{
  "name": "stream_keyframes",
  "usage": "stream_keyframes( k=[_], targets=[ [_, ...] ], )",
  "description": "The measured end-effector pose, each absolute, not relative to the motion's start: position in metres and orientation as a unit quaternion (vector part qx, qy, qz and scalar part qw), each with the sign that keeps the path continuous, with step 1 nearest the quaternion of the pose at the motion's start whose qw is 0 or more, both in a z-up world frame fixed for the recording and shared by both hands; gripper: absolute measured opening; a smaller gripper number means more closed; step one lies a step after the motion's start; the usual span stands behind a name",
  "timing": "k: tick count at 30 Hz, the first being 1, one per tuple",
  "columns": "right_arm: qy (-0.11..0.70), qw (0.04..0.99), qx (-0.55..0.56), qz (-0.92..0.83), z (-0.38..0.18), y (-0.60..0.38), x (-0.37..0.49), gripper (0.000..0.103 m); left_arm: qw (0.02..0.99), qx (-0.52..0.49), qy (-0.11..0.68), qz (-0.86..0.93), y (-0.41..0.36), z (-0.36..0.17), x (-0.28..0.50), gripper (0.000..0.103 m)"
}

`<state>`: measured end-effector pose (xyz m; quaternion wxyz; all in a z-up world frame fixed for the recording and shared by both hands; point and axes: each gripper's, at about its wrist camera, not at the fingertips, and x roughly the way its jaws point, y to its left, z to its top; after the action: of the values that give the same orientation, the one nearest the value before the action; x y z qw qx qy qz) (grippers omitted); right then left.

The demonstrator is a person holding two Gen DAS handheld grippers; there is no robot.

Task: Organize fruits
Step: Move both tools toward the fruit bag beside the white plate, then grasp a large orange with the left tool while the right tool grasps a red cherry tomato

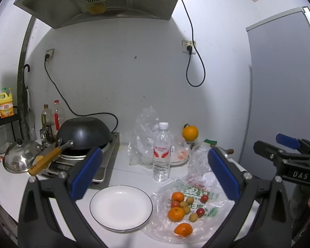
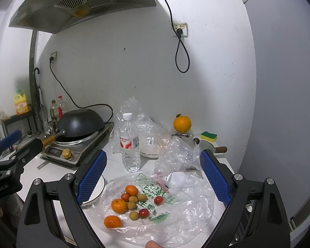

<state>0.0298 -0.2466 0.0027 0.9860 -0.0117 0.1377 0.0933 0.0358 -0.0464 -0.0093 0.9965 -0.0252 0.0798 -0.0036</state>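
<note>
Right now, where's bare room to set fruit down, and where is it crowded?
The white plate is bare, bordered by the induction cooker and the flattened plastic bag. Bare counter also lies between the plate and the water bottle. Crowded: the bag with its mandarins, cherry tomatoes and small fruits, and the back counter's crumpled bags. Both grippers are open.

My grippers' blue cross-hatched pads [image 2: 215, 177] frame a clear plastic bag printed in green and red [image 2: 155, 194] holding orange mandarins [image 2: 119, 205], red cherry tomatoes [image 2: 143, 212] and tan longans [image 2: 133, 215]. Beside it sits a white round plate with a thin dark rim [image 1: 121, 207].
</note>
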Motion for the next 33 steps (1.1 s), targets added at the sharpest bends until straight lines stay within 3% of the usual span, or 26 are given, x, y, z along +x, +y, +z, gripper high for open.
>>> stream_keyframes(
  k=[13,33],
  targets=[
    [0.152,0.984,-0.009,0.092,-0.004,-0.254,0.037,0.094,0.995,-0.021,0.097,-0.007,-0.055,-0.018,0.049,0.103],
    [0.226,0.969,0.0,0.098,-0.059,-0.275,0.079,0.093,0.977,0.036,0.207,-0.04,-0.095,-0.085,0.091,0.103]
  ],
)
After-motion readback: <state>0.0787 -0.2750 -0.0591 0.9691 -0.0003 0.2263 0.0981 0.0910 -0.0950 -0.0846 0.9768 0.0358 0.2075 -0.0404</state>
